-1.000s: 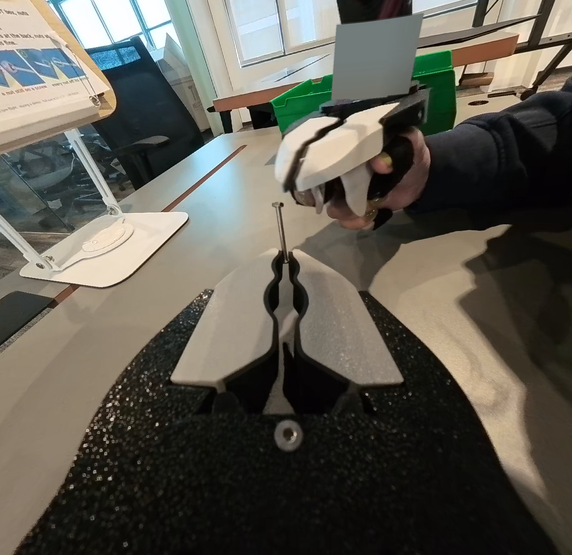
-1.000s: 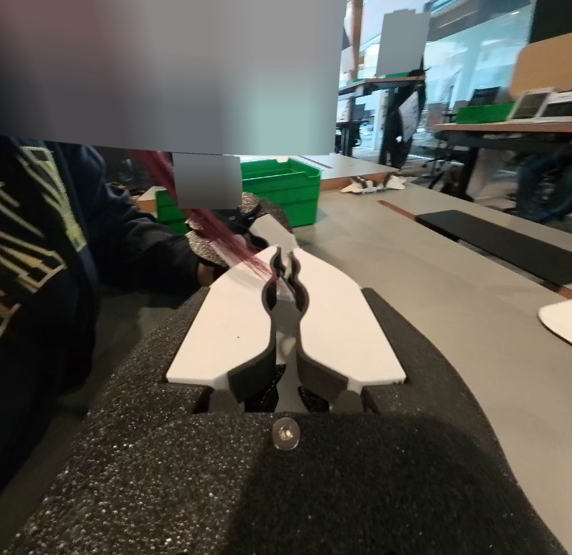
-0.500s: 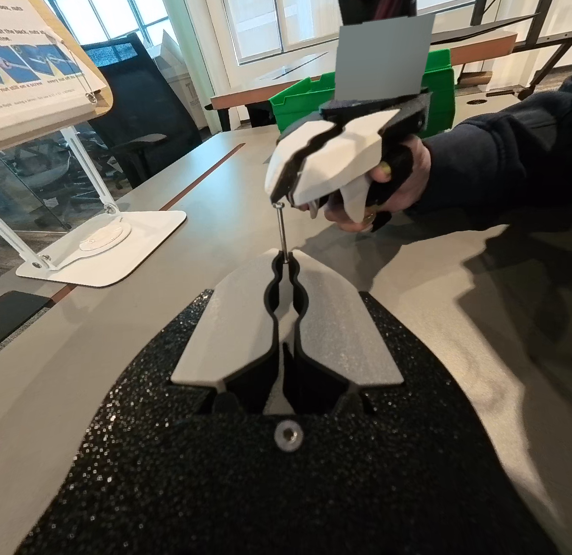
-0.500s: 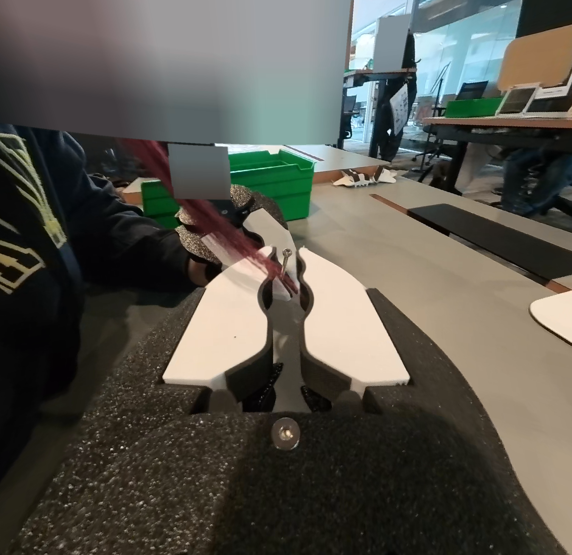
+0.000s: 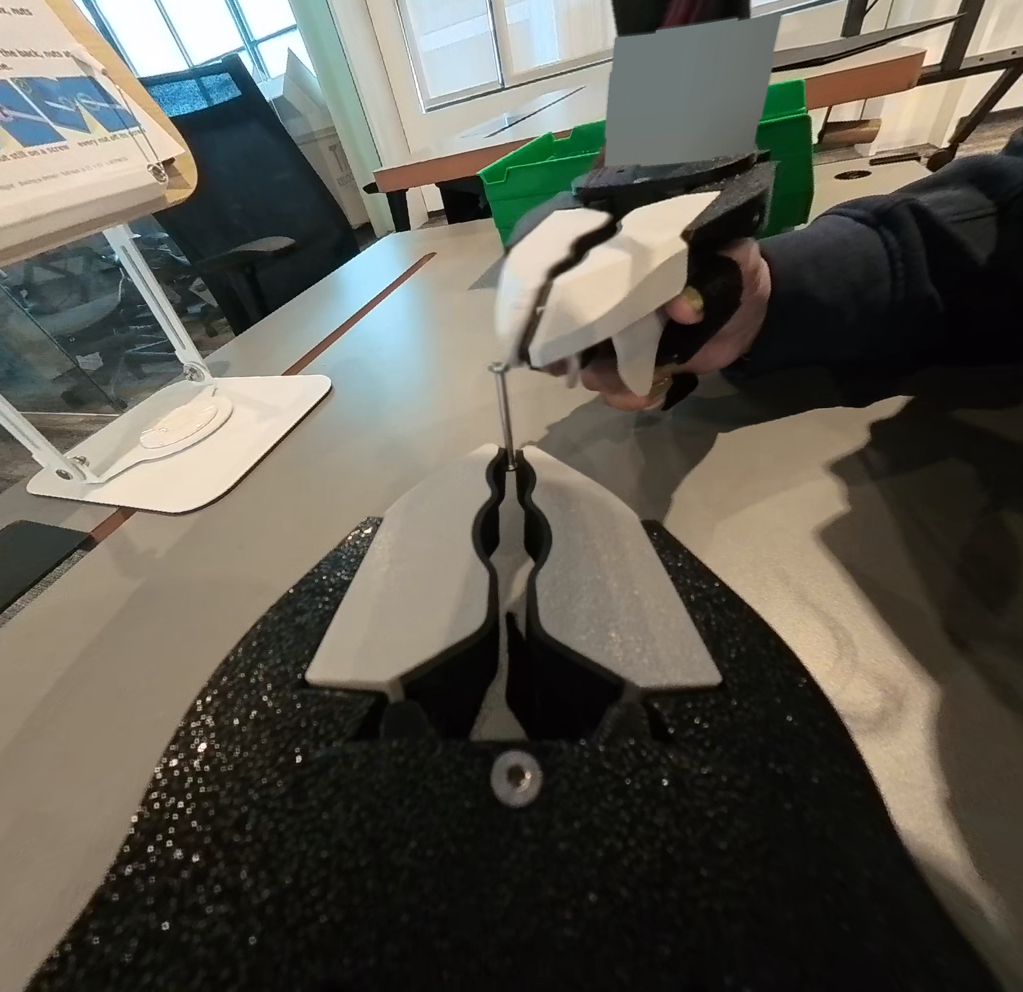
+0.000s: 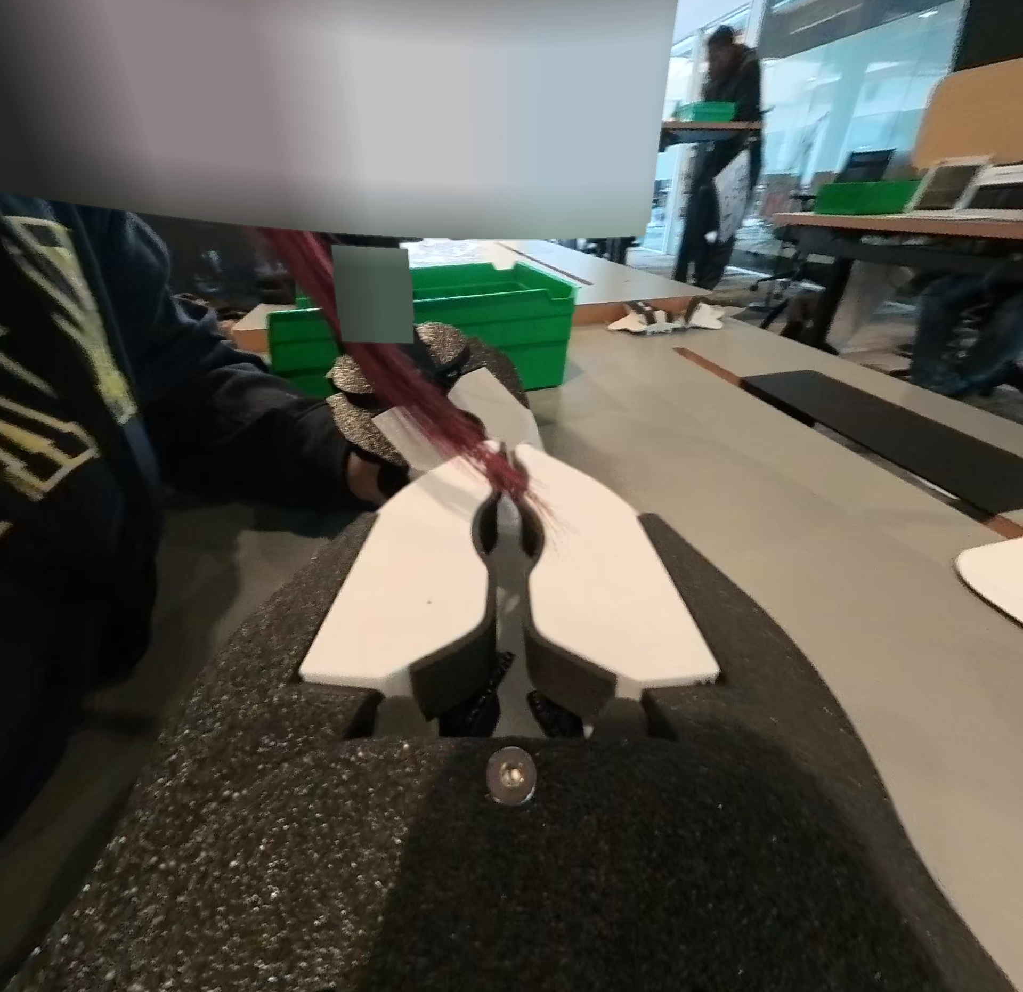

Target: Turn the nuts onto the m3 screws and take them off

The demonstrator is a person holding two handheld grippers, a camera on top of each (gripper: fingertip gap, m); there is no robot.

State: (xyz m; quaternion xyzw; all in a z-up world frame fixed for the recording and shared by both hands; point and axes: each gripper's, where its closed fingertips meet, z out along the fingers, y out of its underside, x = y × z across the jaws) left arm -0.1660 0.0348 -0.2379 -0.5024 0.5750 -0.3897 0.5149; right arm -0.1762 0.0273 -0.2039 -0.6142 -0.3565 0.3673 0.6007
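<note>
Screw point(image 5: 505, 412) is gripped upright by closed left gripper point(image 5: 510, 456); right gripper point(image 5: 517, 359), fingers closed, is now brought onto its head; threading is judged imminent, nut unseen.

My left tool point(image 5: 510, 456) has two white, wavy-edged plastic fingers with black inner pads, set in a black glittery foam body with a silver screw point(image 5: 516, 788) at its centre. My right tool point(image 6: 508, 449) looks the same. My dark navy sleeve point(image 5: 885, 279) covers the wrist.
</note>
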